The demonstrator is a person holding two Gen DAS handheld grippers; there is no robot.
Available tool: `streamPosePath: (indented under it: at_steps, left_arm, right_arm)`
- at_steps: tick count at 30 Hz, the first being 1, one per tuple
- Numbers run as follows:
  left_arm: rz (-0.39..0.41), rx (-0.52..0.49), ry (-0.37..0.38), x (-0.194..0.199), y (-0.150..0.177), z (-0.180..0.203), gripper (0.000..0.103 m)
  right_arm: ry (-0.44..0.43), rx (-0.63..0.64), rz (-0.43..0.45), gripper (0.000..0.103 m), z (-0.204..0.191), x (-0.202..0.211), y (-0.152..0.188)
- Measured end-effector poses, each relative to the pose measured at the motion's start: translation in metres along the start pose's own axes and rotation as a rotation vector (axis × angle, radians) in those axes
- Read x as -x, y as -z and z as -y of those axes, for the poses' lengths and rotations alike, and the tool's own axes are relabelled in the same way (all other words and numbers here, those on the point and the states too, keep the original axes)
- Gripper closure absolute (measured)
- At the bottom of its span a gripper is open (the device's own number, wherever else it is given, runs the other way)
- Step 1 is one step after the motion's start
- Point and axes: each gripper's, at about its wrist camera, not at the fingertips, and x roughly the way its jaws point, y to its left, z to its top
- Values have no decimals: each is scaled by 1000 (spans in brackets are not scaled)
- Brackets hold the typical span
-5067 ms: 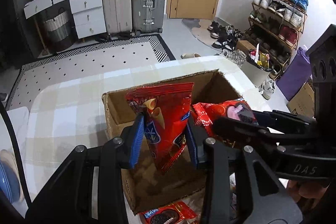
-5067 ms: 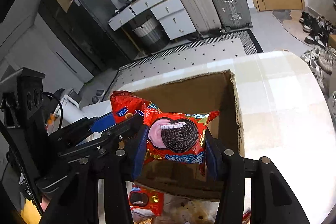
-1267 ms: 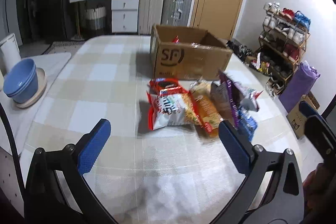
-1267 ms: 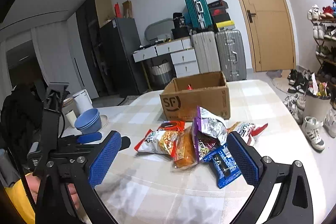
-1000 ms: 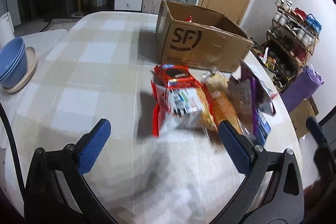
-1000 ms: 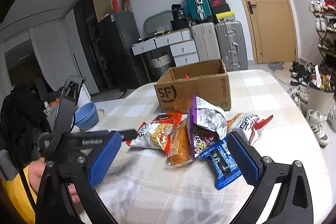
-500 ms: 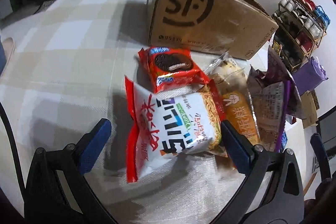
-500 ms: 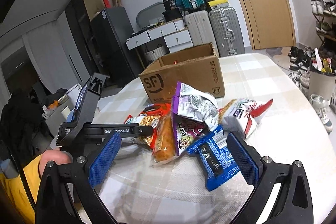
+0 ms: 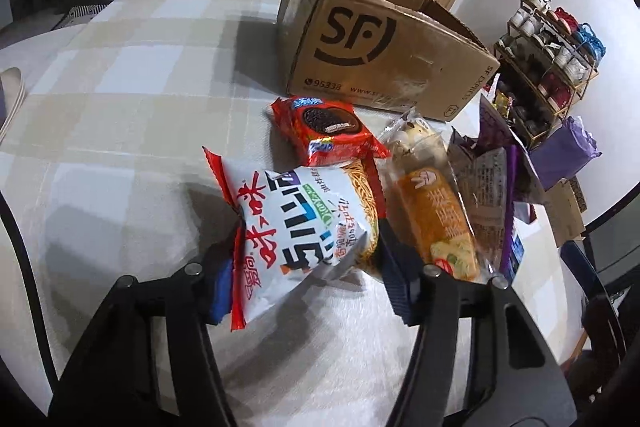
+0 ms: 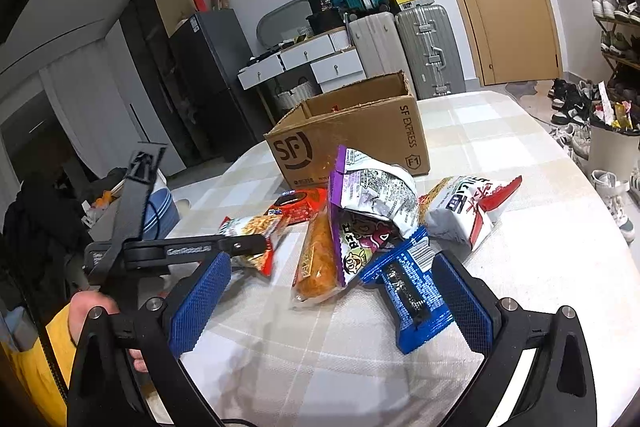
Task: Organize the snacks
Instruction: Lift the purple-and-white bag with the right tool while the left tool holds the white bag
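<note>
The left gripper (image 9: 308, 263) is closing around the white noodle packet (image 9: 304, 223) in front of the SF cardboard box (image 9: 384, 63), pads squeezing its sides, so gripping mid-bag should be avoiding slippage.

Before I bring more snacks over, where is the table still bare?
Bare tablecloth lies left of the SF box and the noodle packet, and again right of the box. In front of the box the snack pile crowds the middle.
</note>
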Motion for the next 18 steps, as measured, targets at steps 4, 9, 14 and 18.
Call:
streamPosePath:
  at_steps: [4, 9, 14, 18]
  left_arm:
    - [5, 2, 10, 12, 8, -3, 46]
    - [18, -8, 37, 34, 35, -7, 46]
    - [18, -21, 72, 44, 49, -7, 46]
    - [14, -18, 83, 45, 54, -9, 46]
  right_arm:
    - [16, -3, -6, 1, 1, -3, -6]
    - [49, 10, -5, 1, 3, -15, -33]
    - [64, -14, -35, 1, 14, -42, -60]
    - [57, -41, -97, 13, 22, -75, -74]
